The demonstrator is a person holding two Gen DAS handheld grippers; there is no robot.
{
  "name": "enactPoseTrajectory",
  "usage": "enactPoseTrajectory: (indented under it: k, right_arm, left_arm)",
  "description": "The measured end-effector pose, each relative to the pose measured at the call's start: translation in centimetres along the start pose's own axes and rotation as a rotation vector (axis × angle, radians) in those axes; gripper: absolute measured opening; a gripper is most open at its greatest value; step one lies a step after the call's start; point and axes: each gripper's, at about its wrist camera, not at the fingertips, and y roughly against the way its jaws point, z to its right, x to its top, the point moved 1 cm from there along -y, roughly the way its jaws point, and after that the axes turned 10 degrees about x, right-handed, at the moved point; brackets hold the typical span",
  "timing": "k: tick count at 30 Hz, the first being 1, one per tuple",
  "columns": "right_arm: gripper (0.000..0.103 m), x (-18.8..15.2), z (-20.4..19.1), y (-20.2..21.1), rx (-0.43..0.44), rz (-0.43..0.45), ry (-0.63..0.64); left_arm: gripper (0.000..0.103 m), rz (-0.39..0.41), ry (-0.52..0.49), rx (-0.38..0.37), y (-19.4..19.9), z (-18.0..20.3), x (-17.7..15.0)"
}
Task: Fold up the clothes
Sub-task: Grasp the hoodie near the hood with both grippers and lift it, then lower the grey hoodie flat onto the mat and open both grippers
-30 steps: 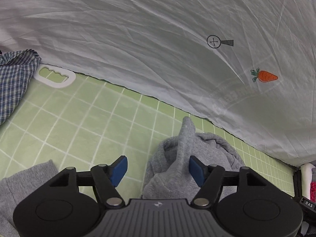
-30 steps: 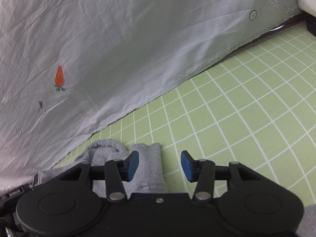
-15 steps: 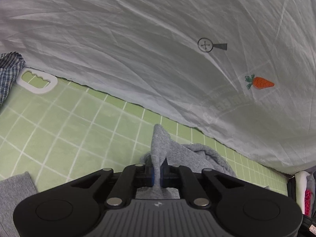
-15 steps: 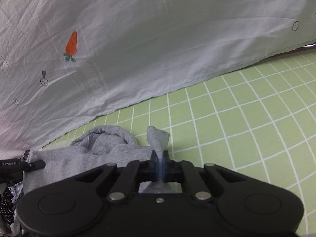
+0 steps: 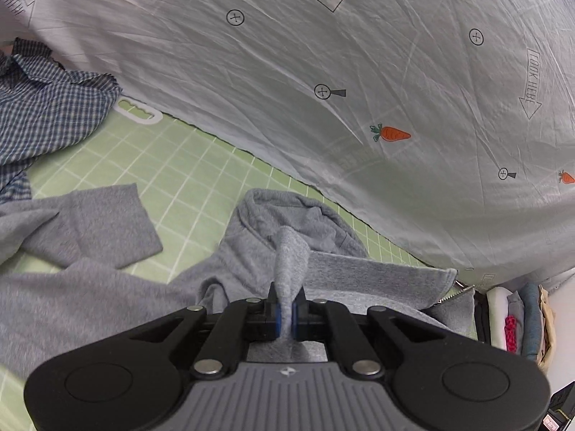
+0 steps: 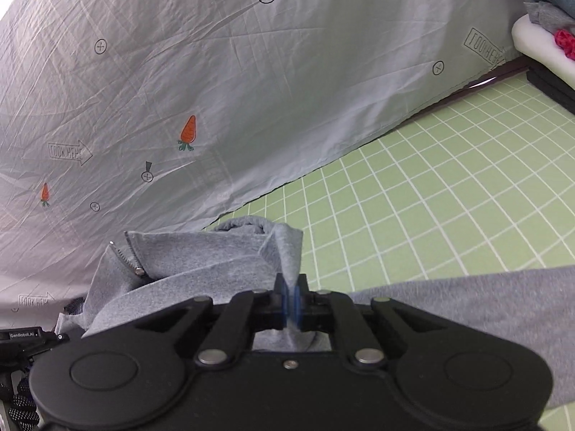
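Left gripper (image 5: 284, 314) and right gripper (image 6: 291, 305), each clamped on a pinched ridge of the soft grey fleece hoodie (image 5: 334, 269), which lies crumpled on the green gridded mat (image 5: 187, 176) beside a creased white sheet (image 5: 287, 72).

The hoodie (image 5: 107, 287) lies on the mat (image 5: 187, 165), before the sheet (image 5: 323, 72), checked shirt (image 5: 46, 107) left.

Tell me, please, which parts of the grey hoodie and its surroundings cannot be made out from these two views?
- Left wrist view: grey hoodie body, hidden beneath the left gripper.
- Right wrist view: its sleeve runs off the right edge.
- Left wrist view: plaid shirt, cut off at the left edge.
- Left wrist view: folded pile, too small.
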Motion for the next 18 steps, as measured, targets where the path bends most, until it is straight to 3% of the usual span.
enactPoseTrajectory:
  k: [9, 18]
  right_arm:
    - [0.004, -6.8, -1.5, 7.4, -0.011, -0.059, 0.023]
    - [0.004, -14.4, -1.6, 11.2, -0.078, -0.210, 0.057]
  left_arm:
    - [0.006, -0.057, 0.000, 0.048, 6.4, -3.7, -8.6]
    - [0.006, -0.185, 0.002, 0.117, 9.3, -7.1, -16.3]
